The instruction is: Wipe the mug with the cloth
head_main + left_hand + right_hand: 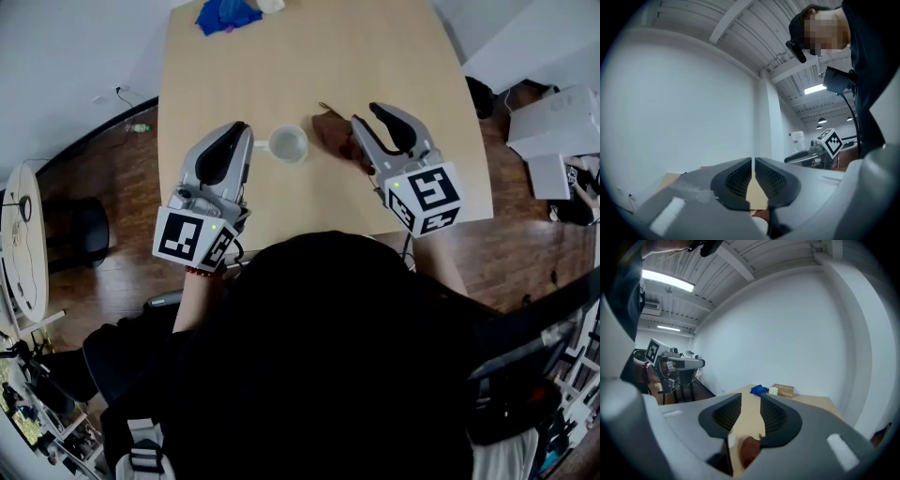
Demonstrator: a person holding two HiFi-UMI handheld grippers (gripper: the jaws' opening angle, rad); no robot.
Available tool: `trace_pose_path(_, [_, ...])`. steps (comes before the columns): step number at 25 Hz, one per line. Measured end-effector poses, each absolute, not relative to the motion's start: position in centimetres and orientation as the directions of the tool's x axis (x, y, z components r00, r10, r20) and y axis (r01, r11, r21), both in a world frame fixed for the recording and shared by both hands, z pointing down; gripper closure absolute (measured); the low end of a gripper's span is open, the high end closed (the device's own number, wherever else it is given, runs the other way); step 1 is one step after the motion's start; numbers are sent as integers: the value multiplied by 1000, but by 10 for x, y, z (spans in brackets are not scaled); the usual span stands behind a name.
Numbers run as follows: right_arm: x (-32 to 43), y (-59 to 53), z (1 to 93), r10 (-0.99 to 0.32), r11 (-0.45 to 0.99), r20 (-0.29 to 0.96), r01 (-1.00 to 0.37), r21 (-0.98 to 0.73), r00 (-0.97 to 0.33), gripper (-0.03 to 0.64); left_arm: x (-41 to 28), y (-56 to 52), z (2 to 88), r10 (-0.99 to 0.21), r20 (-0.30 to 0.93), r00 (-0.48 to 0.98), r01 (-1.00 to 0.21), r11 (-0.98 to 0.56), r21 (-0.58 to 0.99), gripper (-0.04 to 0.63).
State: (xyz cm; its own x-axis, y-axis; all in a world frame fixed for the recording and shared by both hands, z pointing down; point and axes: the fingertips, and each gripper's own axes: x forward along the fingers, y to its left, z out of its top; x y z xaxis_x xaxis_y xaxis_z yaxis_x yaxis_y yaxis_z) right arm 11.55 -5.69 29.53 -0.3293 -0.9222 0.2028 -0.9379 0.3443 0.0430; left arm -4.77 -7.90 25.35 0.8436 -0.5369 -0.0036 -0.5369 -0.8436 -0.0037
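- On the counter (375,56), about halfway across, the mug (288,143) stands upright, with nothing touching it.
- Just to its right lies the brown cloth (330,131), crumpled up.
- The right gripper (367,113) hangs at the cloth's right edge with its jaws parted. It isn't grasping anything (the cloth only shows low down in the gap).
- The left gripper (240,131) sits just left of the mug, clenched almost completely and empty.
- At the far end there's a blue bundle (225,14), well away from all of this.
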Motion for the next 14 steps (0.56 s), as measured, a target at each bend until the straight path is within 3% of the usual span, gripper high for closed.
trace_pose_path(14, [110, -59, 306, -918, 340, 219, -940, 5, -331, 494, -54, -73, 261, -490, 52, 870, -490, -872, -16, 583])
